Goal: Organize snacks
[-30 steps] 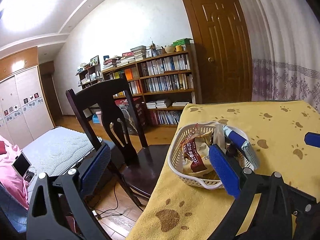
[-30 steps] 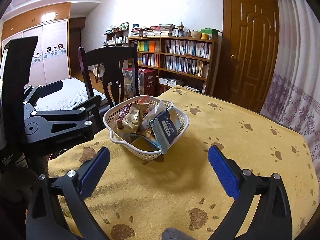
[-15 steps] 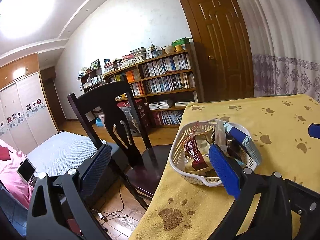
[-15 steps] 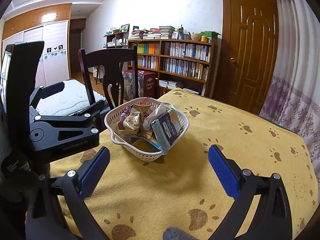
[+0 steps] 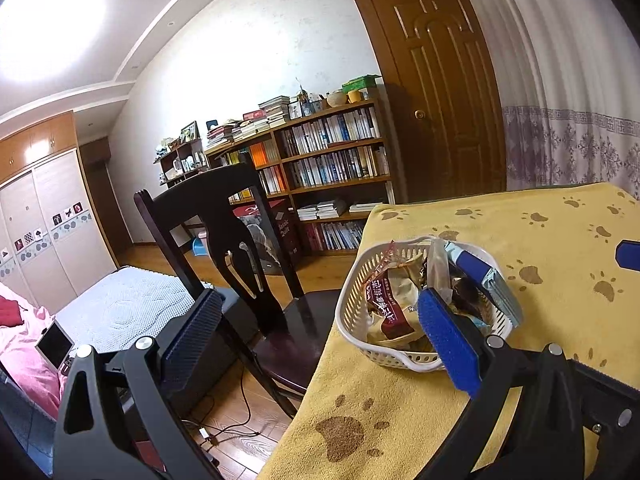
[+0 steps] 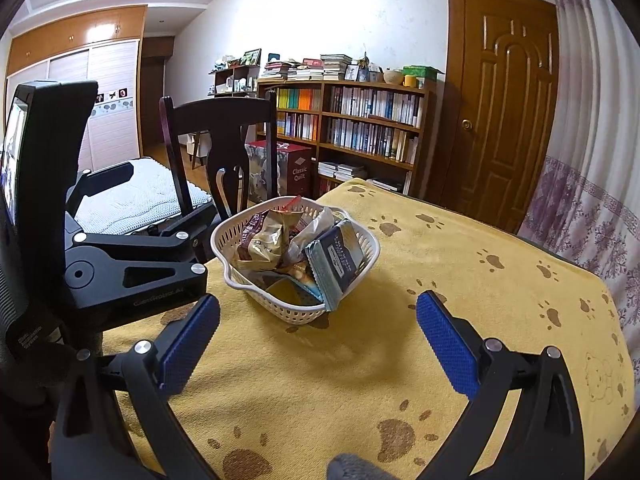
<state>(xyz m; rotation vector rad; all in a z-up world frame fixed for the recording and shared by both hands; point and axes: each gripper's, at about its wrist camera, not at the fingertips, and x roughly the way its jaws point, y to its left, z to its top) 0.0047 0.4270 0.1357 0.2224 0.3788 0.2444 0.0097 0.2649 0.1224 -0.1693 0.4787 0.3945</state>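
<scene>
Right gripper nearest the lens: blue pads spread wide, nothing between them, hovering above bare yellow paw-print cloth. Touching nothing that shows.

Left gripper: also spread wide and empty. Its right pad sits in front of the basket's near rim in its own view; contact cannot be told from there. In the right wrist view its black body lies low beside the basket's left side, at the table edge.

Beyond both: white slotted basket on the cloth, near the left edge of the table. It is piled with snack packets: a tan crinkled bag, a dark red packet, and a blue-grey flat pack standing on edge, leaning over the near rim.

Judgement: snacks look already gathered in the basket; the step in hand seems to be either tidying the leaning pack or taking hold of the basket. To do it well, bring one gripper in low and square, close on the flat pack's faces rather than its crimped edge, and steady the basket rim with the other so it does not slide on the cloth towards the table edge.

Farther off: dark wooden chair, bookshelf, brown door.
</scene>
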